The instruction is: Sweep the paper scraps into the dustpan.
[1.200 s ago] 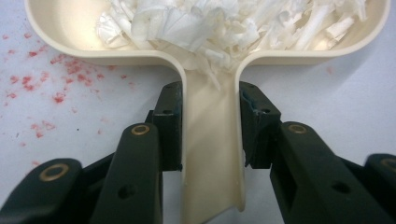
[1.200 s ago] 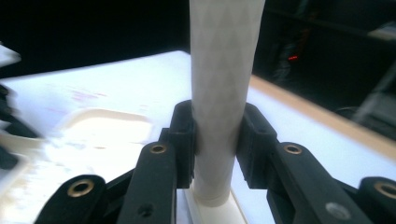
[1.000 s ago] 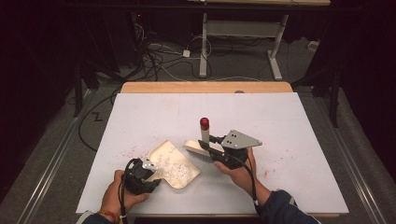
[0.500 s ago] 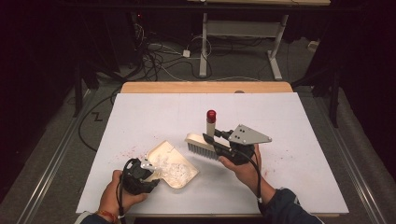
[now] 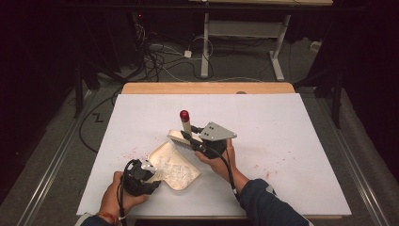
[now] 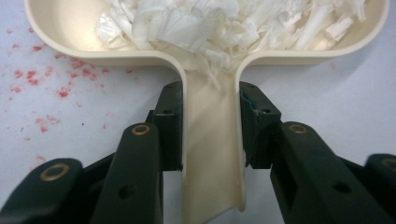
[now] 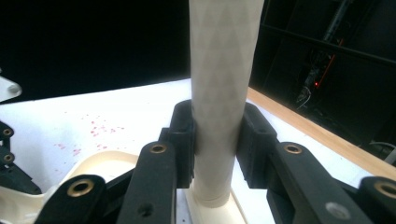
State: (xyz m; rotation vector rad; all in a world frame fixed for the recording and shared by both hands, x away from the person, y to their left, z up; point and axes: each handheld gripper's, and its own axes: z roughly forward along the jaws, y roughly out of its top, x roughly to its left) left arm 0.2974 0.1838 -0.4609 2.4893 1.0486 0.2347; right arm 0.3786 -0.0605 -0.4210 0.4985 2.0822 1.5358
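While my left gripper (image 5: 149,170) pinches the handle of the dustpan (image 5: 175,165), its jaws pressed against both sides of that handle as the left gripper view shows, the pan lies flat on the white table (image 5: 301,141) in the lower centre of the high view, with its open mouth toward the upper left. White paper shreds (image 6: 224,23) are heaped in the pan's bowl, across the top of the left gripper view.

My right gripper (image 5: 194,139) is clamped on the pale handle of the brush (image 5: 183,134), which stands upright at the centre of the high view; its red cap points up and its bristle head sits at the pan's upper rim. In the right gripper view the handle (image 7: 222,93) fills the gap between the pads.

Step in hand, as I judge it: sweeping the remaining debris into the pan, with the brush at the rim. The shreds appear largely collected; red specks (image 5: 129,153) lie on the table to the left of the pan.

Next move, as I judge it:
1. Keep the pan pressed flat, so nothing slips beneath its lip.
2. Draw the bristles toward the bowl in a short stroke.
3. Keep the brush head low and the pan level, as the shreds are light and could spill.
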